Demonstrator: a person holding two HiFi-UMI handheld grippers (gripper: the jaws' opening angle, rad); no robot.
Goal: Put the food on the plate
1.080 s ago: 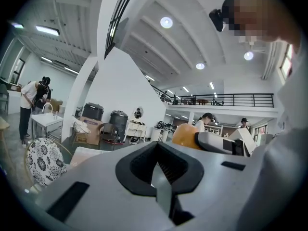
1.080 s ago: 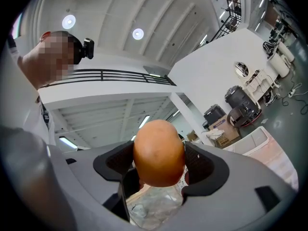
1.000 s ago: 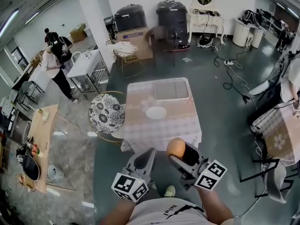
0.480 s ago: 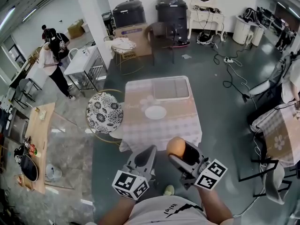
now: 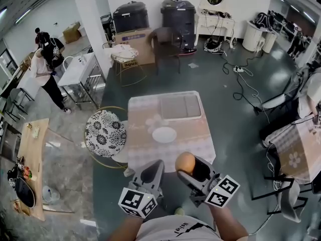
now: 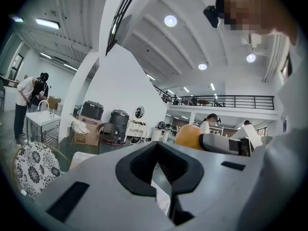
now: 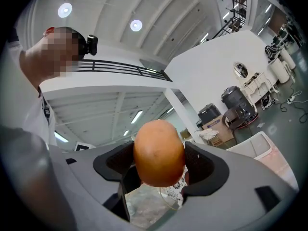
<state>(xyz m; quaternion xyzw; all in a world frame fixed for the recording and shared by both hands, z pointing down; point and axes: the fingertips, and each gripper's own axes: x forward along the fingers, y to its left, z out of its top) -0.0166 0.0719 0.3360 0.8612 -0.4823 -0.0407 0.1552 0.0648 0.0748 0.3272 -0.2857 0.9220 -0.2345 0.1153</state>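
The square desk under its pale pink checked cloth sits lower and closer in the head view than a second ago, so the person has walked up to it while both tools kept their place before the body. The right gripper still has its fingers pinching the smooth orange-brown rounded piece of food, held in the air just short of the desk's near edge. The round white plate lies bare near the desk's middle, in front of a pale rectangular tray. The left gripper carries nothing, fingers pressed together. The carry looks nearly over; what remains, I judge, is reaching over the plate and letting go
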